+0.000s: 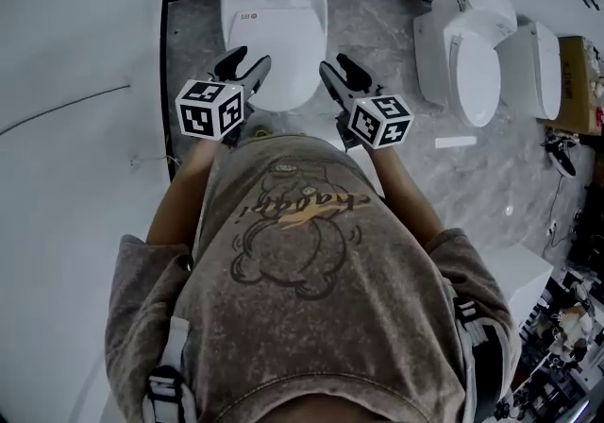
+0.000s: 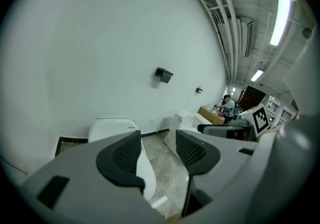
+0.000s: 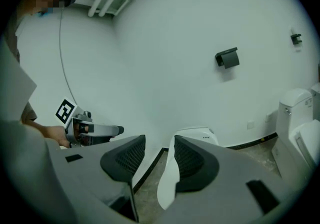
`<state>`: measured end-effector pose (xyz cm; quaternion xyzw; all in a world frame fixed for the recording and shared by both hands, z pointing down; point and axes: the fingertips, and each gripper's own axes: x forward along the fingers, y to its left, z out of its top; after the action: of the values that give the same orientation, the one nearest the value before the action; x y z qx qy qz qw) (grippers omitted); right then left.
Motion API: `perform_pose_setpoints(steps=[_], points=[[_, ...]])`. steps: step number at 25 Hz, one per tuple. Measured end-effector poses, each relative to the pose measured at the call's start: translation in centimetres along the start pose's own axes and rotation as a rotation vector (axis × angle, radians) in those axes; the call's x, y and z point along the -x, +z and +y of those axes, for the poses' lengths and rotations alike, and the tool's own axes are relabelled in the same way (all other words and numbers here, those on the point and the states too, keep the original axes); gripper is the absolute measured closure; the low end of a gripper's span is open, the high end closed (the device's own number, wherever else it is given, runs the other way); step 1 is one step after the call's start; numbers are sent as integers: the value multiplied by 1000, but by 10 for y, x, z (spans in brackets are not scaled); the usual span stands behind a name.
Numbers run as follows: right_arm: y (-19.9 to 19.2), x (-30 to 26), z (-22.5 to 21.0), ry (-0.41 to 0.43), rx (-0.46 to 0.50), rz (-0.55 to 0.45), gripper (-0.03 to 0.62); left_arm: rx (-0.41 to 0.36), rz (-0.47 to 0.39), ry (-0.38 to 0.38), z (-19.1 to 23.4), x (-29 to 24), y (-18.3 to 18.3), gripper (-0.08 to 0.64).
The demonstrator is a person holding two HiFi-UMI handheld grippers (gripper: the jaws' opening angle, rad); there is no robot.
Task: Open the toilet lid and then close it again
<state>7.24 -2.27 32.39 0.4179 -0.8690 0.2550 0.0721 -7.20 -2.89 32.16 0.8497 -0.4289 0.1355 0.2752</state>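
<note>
Left gripper point(image 1: 250, 60): jaws apart, nothing between the ribbed pads; only floor and the toilet point(image 1: 274, 6) show through the gap, well beyond. Right gripper point(image 1: 335, 64): same, jaws apart and empty, with the toilet's white front far behind the gap. Both are held level with each other in front of the person's chest. In the head view their tips lie over the toilet's near edge, left and right of centre. Neither touches it.

Each gripper carries a marker cube point(image 1: 209, 109) with black-and-white square patterns and no letters.

The toilet stands against the wall at the head of a dark-edged marble slab point(image 1: 189, 72). Its lid point(image 1: 276, 43) is down, smooth and white. There is a small red mark on the left of the lid top and a short dark line of print near the back right. Both are too small to read.

The shirt point(image 1: 293, 251) is a grey wash with a cartoon outline figure. An orange-backed script word runs across it; I cannot make out the letters.

Two more toilets point(image 1: 472, 67) stand to the right on the same marble, and a brown box point(image 1: 573, 81) sits beyond them. A small black fitting point(image 3: 227, 58) hangs on the white wall. Strip lights point(image 2: 280, 13) and pipes run along the ceiling. A person point(image 2: 227, 107) stands far back by the boxes.
</note>
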Motion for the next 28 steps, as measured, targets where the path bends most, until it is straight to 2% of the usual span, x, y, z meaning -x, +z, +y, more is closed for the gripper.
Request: perform_pose_setpoints(steps=[2,4,7,10,16,28], points=[[12,12,3,0,3,-39,401,-5,-35,5,-3,10,10,347],[21,22,3,-6,16,-79,461,-21,-85,1,-8,17,18,359],[29,31,1,-19,52,-135,514,-65,-161,15,-14,23,26,459],[32,36,3,-25,126,-172,559,-99,-209,73,-13,29,26,546],[25,36,7,-17,163,-197,565,-95,-282,85,-14,34,18,551],[18,29,7,-32,141,-192,565,-96,-321,95,-19,28,22,551]])
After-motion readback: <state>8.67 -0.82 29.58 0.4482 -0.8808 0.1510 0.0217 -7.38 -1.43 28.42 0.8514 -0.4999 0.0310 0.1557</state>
